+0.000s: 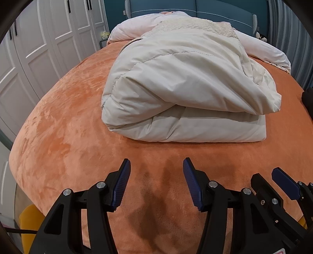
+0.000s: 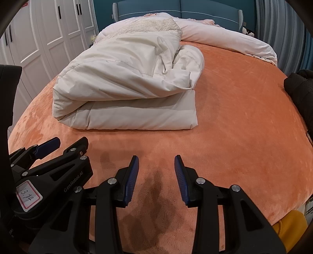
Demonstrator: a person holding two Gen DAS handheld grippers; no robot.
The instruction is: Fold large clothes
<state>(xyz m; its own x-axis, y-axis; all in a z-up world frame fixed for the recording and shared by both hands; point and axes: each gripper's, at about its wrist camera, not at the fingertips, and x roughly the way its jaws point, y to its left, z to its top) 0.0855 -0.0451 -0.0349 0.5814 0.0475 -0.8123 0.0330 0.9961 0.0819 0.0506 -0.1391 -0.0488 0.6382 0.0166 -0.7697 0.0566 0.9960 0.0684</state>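
Note:
A cream padded garment [image 1: 182,88] lies folded in a thick bundle on the orange bed cover [image 1: 68,127]; its fleecy lining shows at the far end. It also shows in the right wrist view [image 2: 125,88]. My left gripper [image 1: 156,168] is open and empty, low over the cover, short of the bundle's near edge. My right gripper [image 2: 156,164] is open and empty, beside the left one and to its right. Each gripper shows at the edge of the other's view.
A pinkish-white duvet [image 2: 225,39] lies rolled along the blue headboard [image 2: 205,9]. A black garment [image 2: 299,88] sits at the bed's right edge. White wardrobe doors [image 1: 39,48] stand at the left. A yellow object [image 2: 293,222] is by the bed's near corner.

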